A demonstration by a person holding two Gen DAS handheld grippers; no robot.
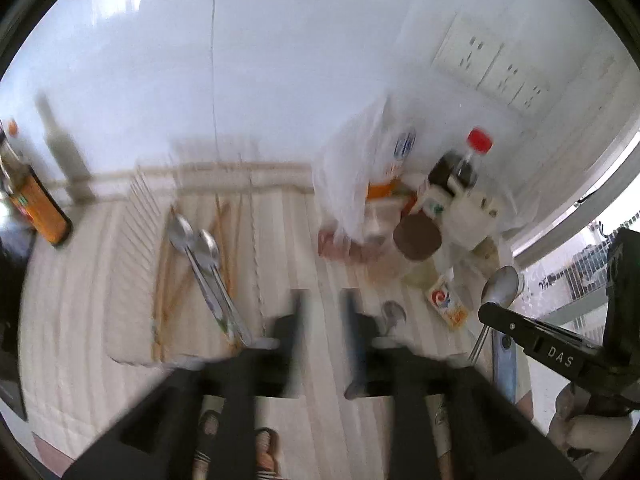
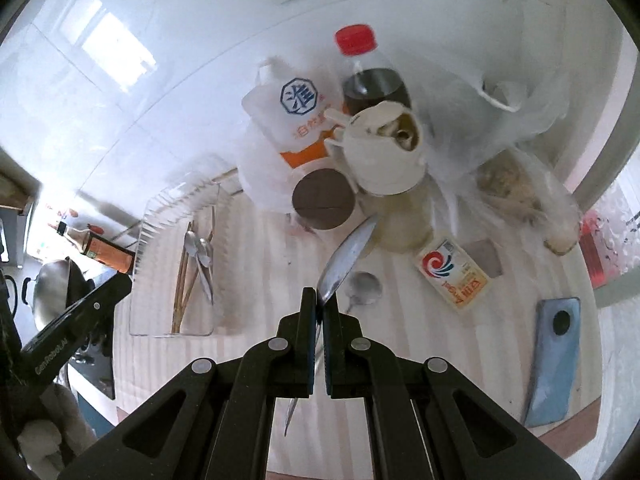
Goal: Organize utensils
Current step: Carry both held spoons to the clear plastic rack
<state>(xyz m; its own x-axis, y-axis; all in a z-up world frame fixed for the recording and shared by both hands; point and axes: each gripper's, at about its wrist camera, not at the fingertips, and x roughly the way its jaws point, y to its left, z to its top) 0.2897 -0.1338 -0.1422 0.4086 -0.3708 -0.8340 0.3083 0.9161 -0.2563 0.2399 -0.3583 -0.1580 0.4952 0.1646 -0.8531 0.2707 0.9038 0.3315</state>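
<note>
Bare tabletop [image 2: 256, 280] between tray [image 2: 138, 312] and jars [image 2: 324, 200]

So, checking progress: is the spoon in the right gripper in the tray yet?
Out. The right gripper grips the spoon above the table, apart from the tray.

A home kitchen. Sauce bottles [image 2: 374, 76], a salt bag [image 2: 296, 120] and a wok [image 2: 56, 292] crowd a tiled corner. Wall sockets [image 1: 492, 60] sit above a tray [image 2: 176, 264] of spoons and chopsticks.
</note>
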